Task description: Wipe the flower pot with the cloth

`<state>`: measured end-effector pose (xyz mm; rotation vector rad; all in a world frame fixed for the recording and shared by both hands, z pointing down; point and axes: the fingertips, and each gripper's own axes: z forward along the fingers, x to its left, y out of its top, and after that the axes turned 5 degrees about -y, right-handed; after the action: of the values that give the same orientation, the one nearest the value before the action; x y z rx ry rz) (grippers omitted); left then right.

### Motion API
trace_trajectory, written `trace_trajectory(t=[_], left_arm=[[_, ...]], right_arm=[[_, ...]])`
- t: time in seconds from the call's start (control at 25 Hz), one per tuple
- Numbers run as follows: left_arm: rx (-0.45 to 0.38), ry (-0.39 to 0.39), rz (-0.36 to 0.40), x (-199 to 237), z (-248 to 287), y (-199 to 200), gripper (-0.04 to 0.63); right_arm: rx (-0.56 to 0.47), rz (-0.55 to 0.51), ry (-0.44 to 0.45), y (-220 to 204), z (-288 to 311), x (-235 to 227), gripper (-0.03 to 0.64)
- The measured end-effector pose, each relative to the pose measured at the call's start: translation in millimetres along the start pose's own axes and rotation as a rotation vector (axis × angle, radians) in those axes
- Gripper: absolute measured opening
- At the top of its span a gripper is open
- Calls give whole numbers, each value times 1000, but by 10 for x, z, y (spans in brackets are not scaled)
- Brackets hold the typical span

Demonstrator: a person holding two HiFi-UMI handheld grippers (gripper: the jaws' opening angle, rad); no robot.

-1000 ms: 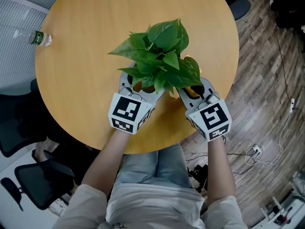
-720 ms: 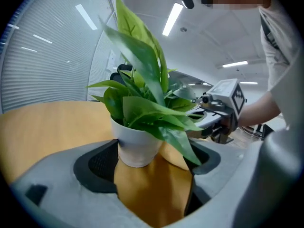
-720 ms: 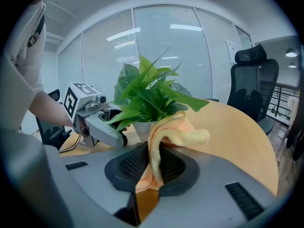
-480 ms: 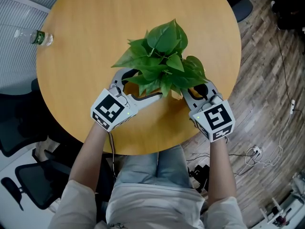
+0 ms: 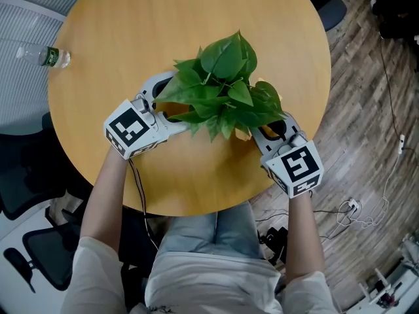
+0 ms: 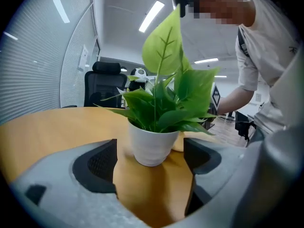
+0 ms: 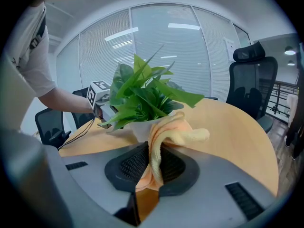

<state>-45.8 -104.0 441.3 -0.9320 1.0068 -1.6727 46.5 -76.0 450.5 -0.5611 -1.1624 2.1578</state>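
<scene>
We see the white flower pot (image 6: 151, 146) standing upright on the round wooden worktop (image 5: 131, 44), towards the edge nearest the person, its green leaves (image 5: 222, 90) spreading wide enough to hide it from the head view. The left gripper (image 6: 149, 163) comes at the pot from the person's left with its jaws spread wide. In the left gripper view the pot sits at the mouth of those jaws, with bare worktop showing between it and the pad on either side, so we read it as empty and not touching the pot. The right gripper (image 7: 149, 167) is on the opposite side of the plant, its jaws pinched narrow on a yellow-orange cloth (image 7: 164, 137). The cloth rises from between the pads and its free end folds over against the side of the pot, under the leaves. A plastic bottle (image 5: 44, 55) lies by the worktop's left rim, and we cannot tell what it rests on
</scene>
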Motion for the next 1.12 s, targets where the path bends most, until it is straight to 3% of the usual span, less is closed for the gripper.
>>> trace_trajectory(t=[0.16, 0.48, 0.64, 0.84, 1.12], left_arm=[[-4, -93, 19, -15, 171, 37, 446], [-22, -133, 50, -22, 308, 100, 439], [-32, -134, 59, -24, 308, 95, 428], [-36, -135, 62, -25, 304, 81, 425], [-37, -111, 52, -26, 309, 76, 425]], right_arm=[[-2, -4, 9, 16, 12, 38, 49], [11, -17, 7, 10, 25, 23, 49], [7, -27, -12, 11, -1, -49, 49], [20, -33, -155, 29, -9, -406, 49], [7, -142, -132, 170, 137, -158, 49]])
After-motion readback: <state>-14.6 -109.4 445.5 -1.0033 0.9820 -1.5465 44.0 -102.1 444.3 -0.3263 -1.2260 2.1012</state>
